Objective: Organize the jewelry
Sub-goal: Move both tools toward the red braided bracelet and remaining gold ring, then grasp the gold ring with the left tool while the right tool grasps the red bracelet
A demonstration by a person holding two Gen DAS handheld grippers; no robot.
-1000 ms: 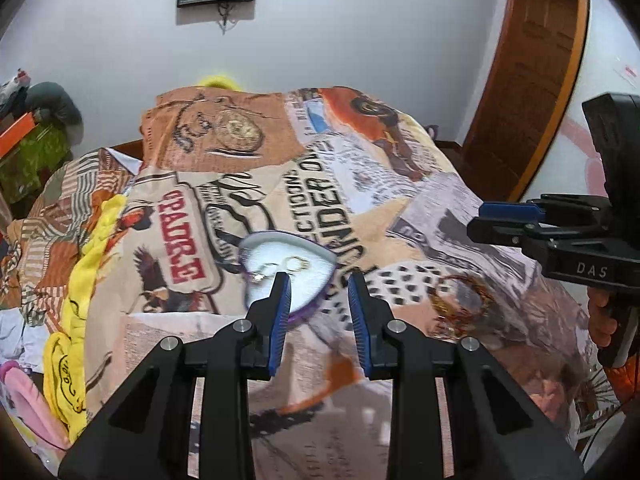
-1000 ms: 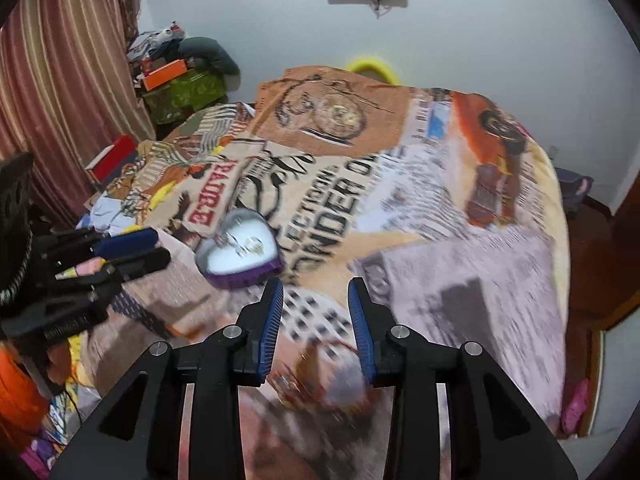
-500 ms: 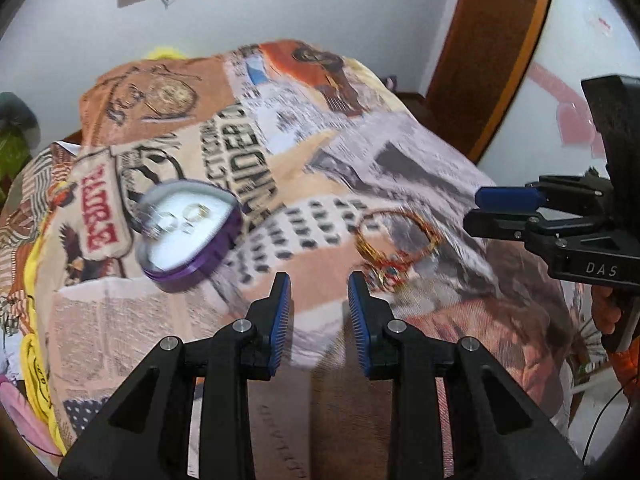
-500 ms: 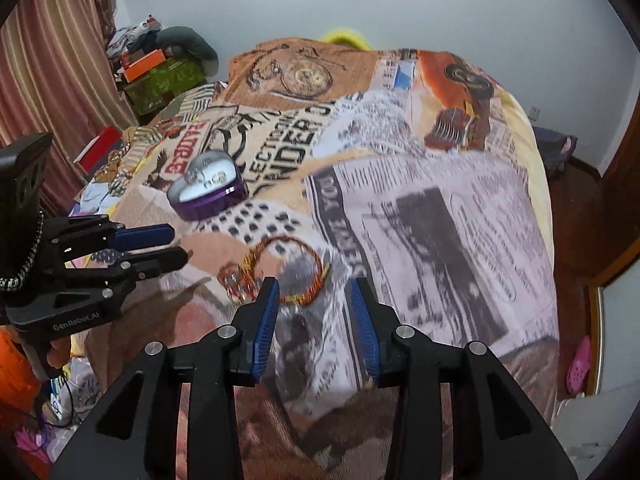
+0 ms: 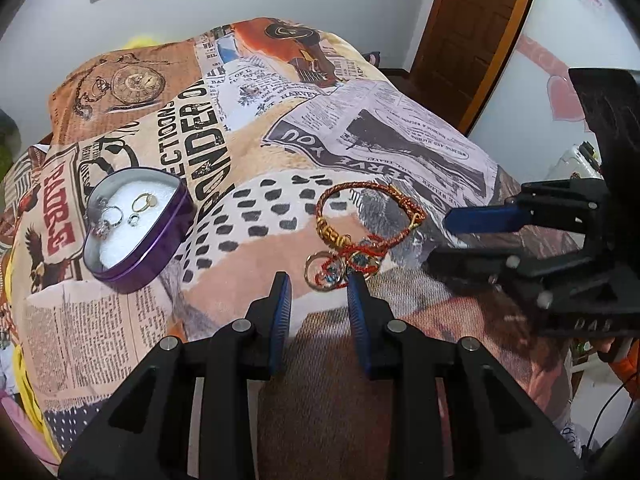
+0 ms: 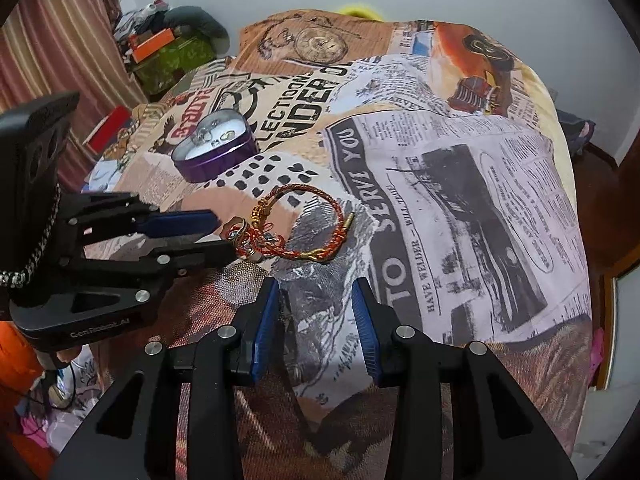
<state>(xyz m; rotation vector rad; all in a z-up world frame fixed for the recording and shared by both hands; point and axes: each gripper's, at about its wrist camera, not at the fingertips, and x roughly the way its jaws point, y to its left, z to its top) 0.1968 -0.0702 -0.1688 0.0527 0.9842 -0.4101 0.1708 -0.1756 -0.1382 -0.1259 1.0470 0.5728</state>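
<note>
While empty — both hand-held grippers (image 5: 319, 282) (image 6: 316, 289) agape

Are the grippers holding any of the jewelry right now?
No, nothing is held. The left gripper and right gripper are both open and empty. The braided bracelet lies on the blanket, and the rings sit in the purple heart tin.

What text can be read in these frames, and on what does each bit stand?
"TO SERVE YOU", "HAVE WELDER — WILL TRAVEL": blanket, newspaper print.
"PADRE": blanket, red letters left of the purple heart tin.
"ELECTIONS", "ONDER" (cut off): blanket, big black letters.
"GenRobot.AI": left gripper body.
"DAS": right gripper body, blurred.
Fine newsprint columns: too small to read.
</note>
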